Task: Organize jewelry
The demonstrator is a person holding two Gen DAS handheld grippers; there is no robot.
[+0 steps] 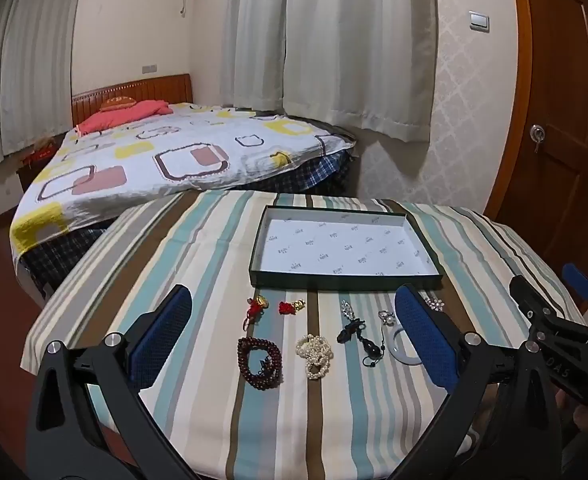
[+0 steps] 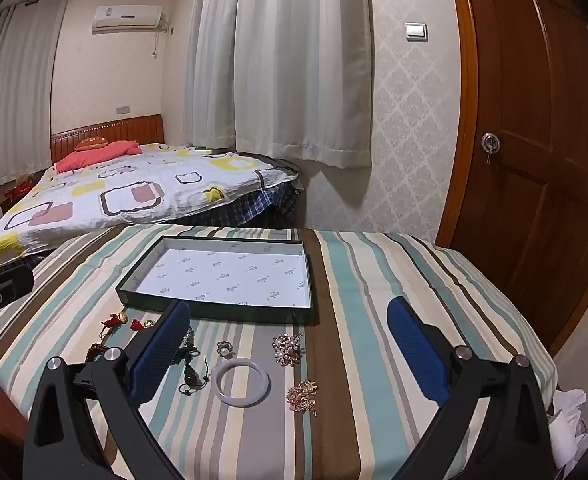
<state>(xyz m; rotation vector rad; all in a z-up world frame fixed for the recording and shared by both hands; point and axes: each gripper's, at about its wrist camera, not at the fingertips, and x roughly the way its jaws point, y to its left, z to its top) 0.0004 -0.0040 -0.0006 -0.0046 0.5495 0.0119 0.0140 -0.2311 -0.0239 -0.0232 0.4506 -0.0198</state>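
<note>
Both grippers hover above the near edge of the striped tablecloth (image 1: 198, 240), each with jaws spread wide and nothing between them. The left gripper (image 1: 294, 344) frames the dark red bead bracelet (image 1: 260, 360) and the pearl strand (image 1: 314, 356), which lie nearest to it, just ahead of and below its fingertips. The right gripper (image 2: 290, 354) frames the white bangle (image 2: 242, 384) and the gold chain cluster (image 2: 303, 396); the pearl ring (image 2: 224, 348) and the rhinestone brooch (image 2: 288, 349) lie just beyond. Judged from this layout, each hand is nearer to its own half of the row. Farther on, toward the far edge, the empty shallow box tray (image 1: 425, 248) lies with its long axis running across, parallel to the row of jewelry, so each transfer would presumably run forward.
</note>
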